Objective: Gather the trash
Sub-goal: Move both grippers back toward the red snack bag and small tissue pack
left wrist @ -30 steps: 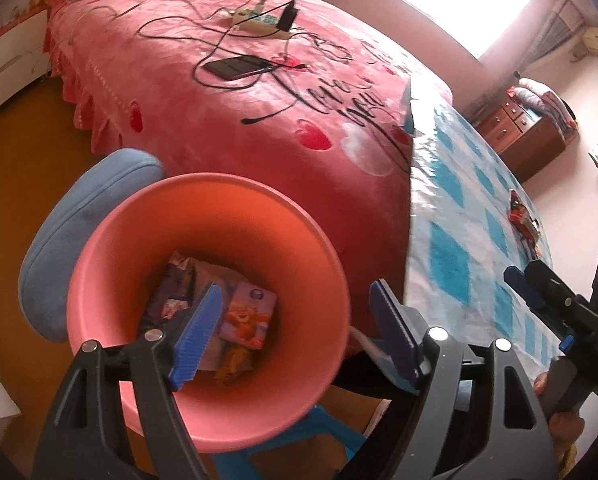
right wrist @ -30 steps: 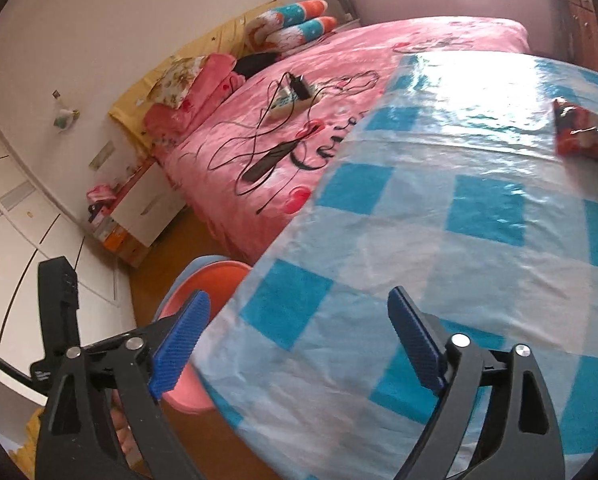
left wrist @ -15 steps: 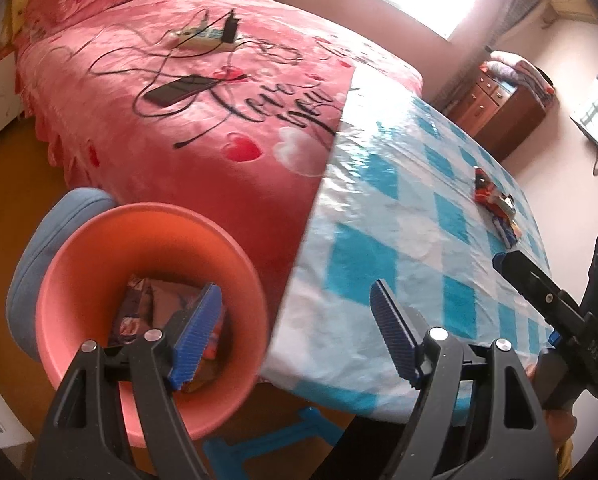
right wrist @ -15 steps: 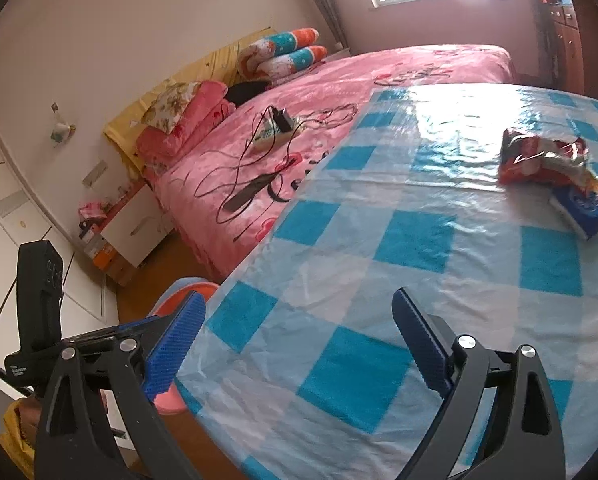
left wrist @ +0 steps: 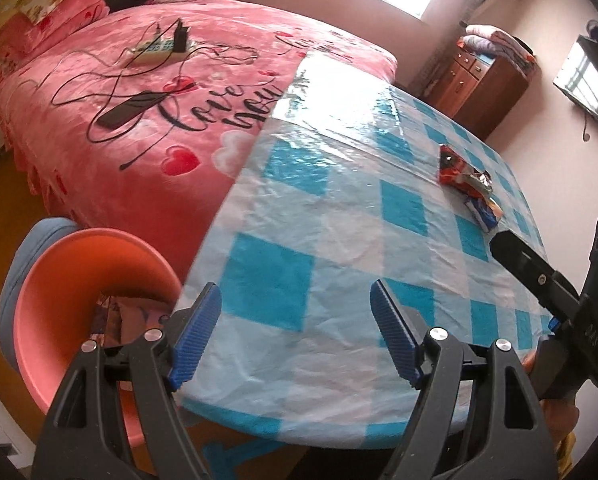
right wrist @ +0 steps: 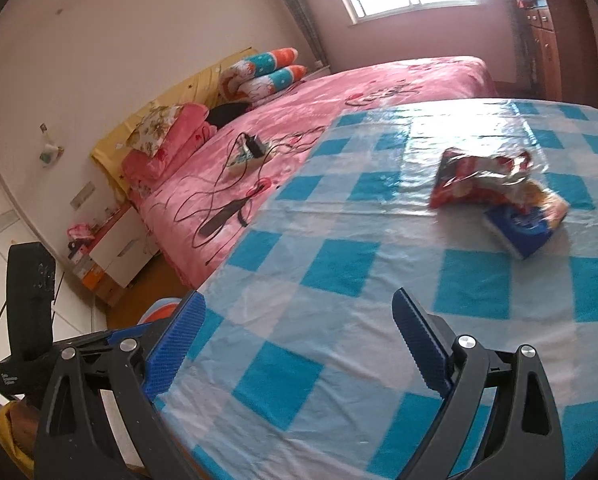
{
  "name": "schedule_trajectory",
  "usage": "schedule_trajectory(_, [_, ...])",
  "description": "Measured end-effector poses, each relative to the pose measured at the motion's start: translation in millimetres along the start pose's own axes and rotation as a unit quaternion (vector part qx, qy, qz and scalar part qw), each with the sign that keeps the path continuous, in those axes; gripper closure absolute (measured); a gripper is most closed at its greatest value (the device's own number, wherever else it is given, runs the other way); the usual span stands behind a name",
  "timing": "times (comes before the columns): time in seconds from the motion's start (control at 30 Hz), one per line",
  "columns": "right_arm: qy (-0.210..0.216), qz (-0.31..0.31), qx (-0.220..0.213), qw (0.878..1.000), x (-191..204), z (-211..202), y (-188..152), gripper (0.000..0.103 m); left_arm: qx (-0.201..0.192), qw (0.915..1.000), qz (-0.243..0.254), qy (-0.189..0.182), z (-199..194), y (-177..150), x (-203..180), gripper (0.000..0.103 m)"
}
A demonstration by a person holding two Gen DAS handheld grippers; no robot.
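step: between pickups — reaching for more trash, i judged
left gripper (left wrist: 295,334): jaws apart, empty
right gripper (right wrist: 297,338): jaws apart, empty
wrappers (right wrist: 495,196): on table (right wrist: 339,320), 1 o'clock of right gripper
bin (left wrist: 59,300): 9 o'clock, below table
next: right gripper forward — close on red wrapper

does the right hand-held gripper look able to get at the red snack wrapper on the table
Probably yes: the right hand-held gripper is open, and only bare checked tablecloth lies between it and the red snack wrapper.
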State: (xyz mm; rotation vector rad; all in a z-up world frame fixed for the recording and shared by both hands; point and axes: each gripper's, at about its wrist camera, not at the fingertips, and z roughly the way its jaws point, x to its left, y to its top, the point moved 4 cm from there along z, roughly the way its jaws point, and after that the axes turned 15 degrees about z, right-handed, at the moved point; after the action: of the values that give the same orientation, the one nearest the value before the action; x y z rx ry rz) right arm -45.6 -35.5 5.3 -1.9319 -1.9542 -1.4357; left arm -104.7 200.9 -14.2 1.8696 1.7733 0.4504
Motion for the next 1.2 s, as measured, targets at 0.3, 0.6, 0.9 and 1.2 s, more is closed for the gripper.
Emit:
schedule_trajectory(0.3, [-0.006,0.022,-0.014,1.000,-27.6,-14.6,12.9,0.010,0.006,0.9995,0.029,-0.004,7.8,10.3,-32.4,0.026])
schedule_trajectory(0.6, [-0.016,0.062,-0.037,0.997,-66.7,-34.7,30.6,0.010,0.003,0.9981,0.060,-0.012,13.0,29.4,-67.4,0.025])
schedule_trajectory(0.9, [-0.043,0.113,-0.071,0.990,-122.5,-59.4,55.5,0.010,-0.012,0.9943,0.098,-0.041,31.1,70.3,-123.0,0.025])
schedule_trajectory(1.2, [-0.078,0.161,-0.088,0.980,-174.6,-72.2,72.7,0.010,0.013,0.9912,0.068,-0.113,77.8,119.4,-175.1,0.022])
